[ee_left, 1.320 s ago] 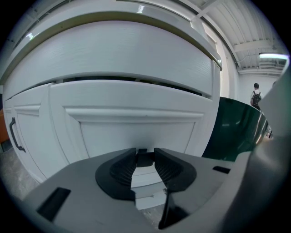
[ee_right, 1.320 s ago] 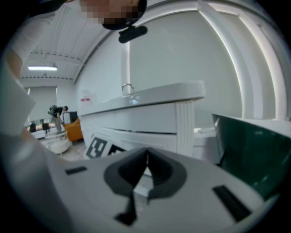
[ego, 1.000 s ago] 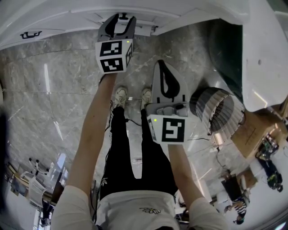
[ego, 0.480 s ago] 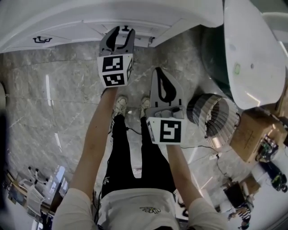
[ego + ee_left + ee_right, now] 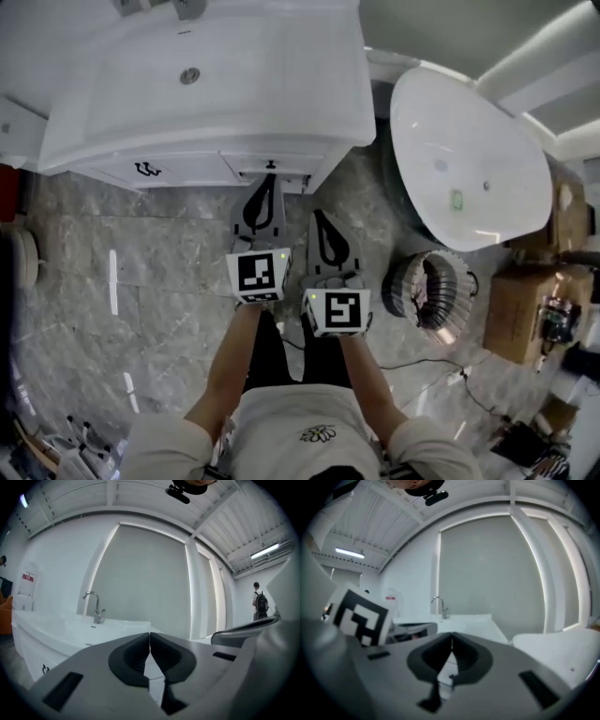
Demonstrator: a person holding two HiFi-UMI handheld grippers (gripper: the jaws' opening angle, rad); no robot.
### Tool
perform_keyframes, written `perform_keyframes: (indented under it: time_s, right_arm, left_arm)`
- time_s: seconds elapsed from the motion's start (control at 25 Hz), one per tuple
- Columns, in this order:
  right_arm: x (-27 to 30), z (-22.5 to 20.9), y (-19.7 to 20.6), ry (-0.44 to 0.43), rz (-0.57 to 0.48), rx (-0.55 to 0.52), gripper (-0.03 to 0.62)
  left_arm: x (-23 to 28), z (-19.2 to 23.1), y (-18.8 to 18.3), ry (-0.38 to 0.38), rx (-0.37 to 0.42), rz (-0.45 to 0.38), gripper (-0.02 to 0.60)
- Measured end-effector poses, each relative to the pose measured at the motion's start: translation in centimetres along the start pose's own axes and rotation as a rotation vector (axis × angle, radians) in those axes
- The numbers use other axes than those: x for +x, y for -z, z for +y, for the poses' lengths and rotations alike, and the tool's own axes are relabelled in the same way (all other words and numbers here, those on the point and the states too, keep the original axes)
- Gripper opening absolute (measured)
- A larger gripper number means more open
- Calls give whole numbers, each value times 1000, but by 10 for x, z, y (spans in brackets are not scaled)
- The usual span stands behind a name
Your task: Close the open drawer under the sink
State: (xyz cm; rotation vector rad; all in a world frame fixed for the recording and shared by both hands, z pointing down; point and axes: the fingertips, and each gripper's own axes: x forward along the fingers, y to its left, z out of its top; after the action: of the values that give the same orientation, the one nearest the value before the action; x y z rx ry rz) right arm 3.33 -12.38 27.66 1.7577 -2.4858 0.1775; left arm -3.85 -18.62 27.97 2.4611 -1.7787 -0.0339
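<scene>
The white sink vanity (image 5: 281,94) fills the top of the head view, its tap (image 5: 95,605) showing in the left gripper view. Below its front edge a drawer front carries a small dark handle (image 5: 271,166); whether it stands out from the cabinet I cannot tell. My left gripper (image 5: 270,178) (image 5: 149,637) points level at that handle from just short of it, its jaws closing, tips together, nothing between them. My right gripper (image 5: 317,216) (image 5: 451,641) hangs beside it to the right and a little further back, shut and empty.
A second drawer pull (image 5: 147,170) sits further left on the vanity. A white oval tub (image 5: 469,159) stands to the right, with a coiled duct (image 5: 427,295) and a cardboard box (image 5: 520,314) on the marble floor. A person with a backpack (image 5: 259,604) stands far right.
Both grippers have risen and the head view has pulled up, so the sink top now shows. The left gripper's jaws, apart in both earlier frames, have come together.
</scene>
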Motion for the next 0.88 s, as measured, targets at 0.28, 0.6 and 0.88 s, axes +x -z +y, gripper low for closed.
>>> perform_keyframes:
  time_s: [0.28, 0.6, 0.88]
  right_arm:
    - [-47, 4, -66, 59, -21, 91, 28]
    - [-97, 11, -103, 25, -92, 61, 28]
    - [-120, 23, -97, -77, -104, 4, 28]
  left_arm:
    - [-72, -46, -101, 108, 33, -76, 23]
    - [-134, -54, -143, 97, 126, -106, 21]
    - [-150, -79, -139, 69, 202, -160, 21]
